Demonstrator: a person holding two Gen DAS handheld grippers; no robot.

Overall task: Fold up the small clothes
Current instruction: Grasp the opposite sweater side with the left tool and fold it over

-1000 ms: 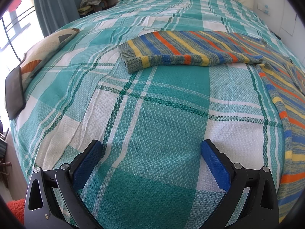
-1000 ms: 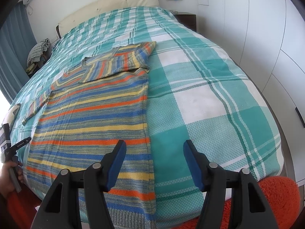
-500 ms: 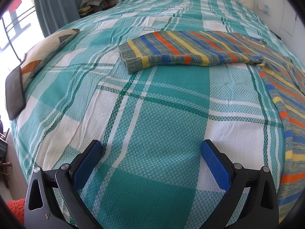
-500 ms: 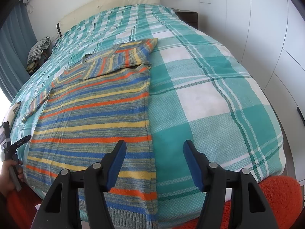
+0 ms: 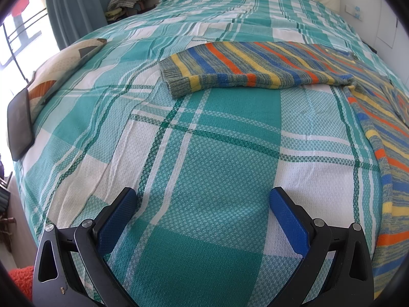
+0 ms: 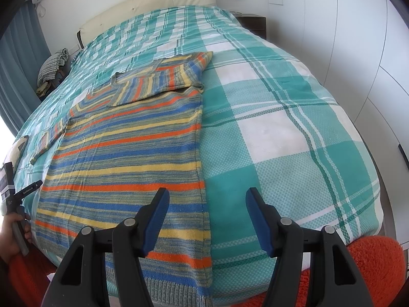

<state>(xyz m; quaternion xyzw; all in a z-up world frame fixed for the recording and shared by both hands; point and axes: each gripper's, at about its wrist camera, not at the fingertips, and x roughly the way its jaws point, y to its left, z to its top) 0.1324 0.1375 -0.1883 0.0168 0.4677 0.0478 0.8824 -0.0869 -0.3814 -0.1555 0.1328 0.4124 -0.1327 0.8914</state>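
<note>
Striped sweater, hem cropped, maybe.

Plaid-covered bed — white wardrobes; teal curtain.

Bright daylight from the blown-out window at left; soft shadows, sharp focus, strong fisheye bending, dark vignetted corners.

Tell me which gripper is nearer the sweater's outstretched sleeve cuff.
Left. The left gripper hangs open over bare bedspread, the cuff straight ahead. The right gripper hangs open at the sweater's hem, opposite side.
</note>
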